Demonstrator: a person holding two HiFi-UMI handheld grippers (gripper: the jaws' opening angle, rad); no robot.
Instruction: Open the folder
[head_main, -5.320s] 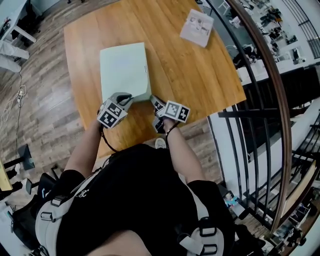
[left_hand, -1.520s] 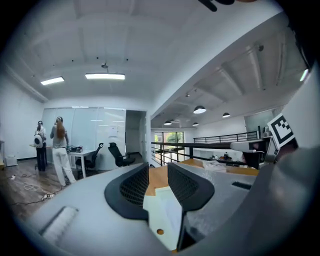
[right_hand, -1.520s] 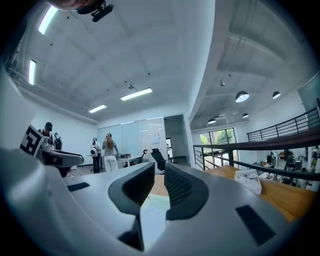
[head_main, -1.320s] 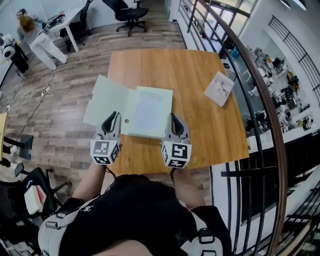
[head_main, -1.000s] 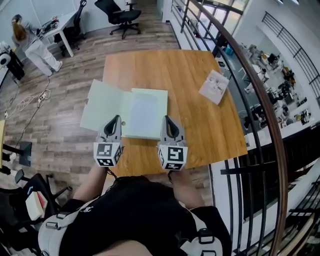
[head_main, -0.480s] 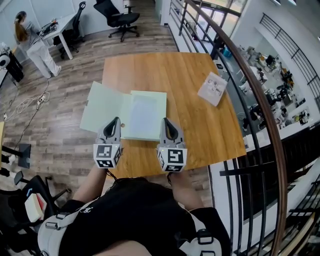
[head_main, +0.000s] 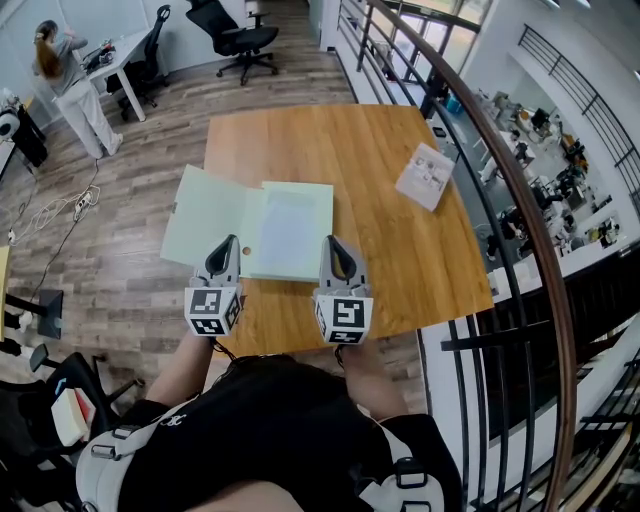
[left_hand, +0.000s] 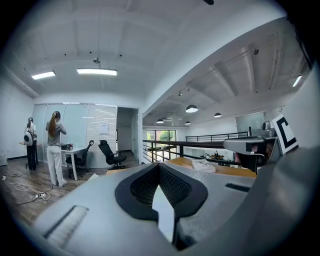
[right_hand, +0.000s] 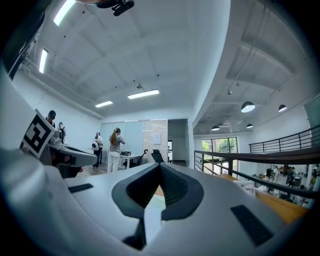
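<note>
Left gripper: the left gripper (head_main: 227, 243) has its jaws together on nothing; its own view (left_hand: 159, 169) shows only the room beyond the tips. It is held just short of the folder's near edge, not touching it.
Right gripper: the right gripper (head_main: 332, 243) is likewise closed and empty (right_hand: 159, 169), pointing level, just beside the folder's near right corner.
What changed: a few seconds ago the folder (head_main: 252, 226) lay shut with both grippers at its near edge. Now it is spread flat and the grippers have backed off it. Over the last second nothing has shifted.
What that means: judging by how it lies, the opening is done. Nothing is left to lift or hold, and the grippers look merely parked.
Folder, look: pale green and thin, fully open like a book. The front cover (head_main: 203, 213) is swung out to the left, and a white sheet (head_main: 291, 224) shows on the right half.
Folder, place: on the near left part of the wooden table (head_main: 370, 150). The opened cover reaches out past the table's left edge, over the floor.
Around it: a small printed booklet (head_main: 425, 176) lies well apart at the table's far right, and a dark railing (head_main: 500, 150) curves past beyond that.
</note>
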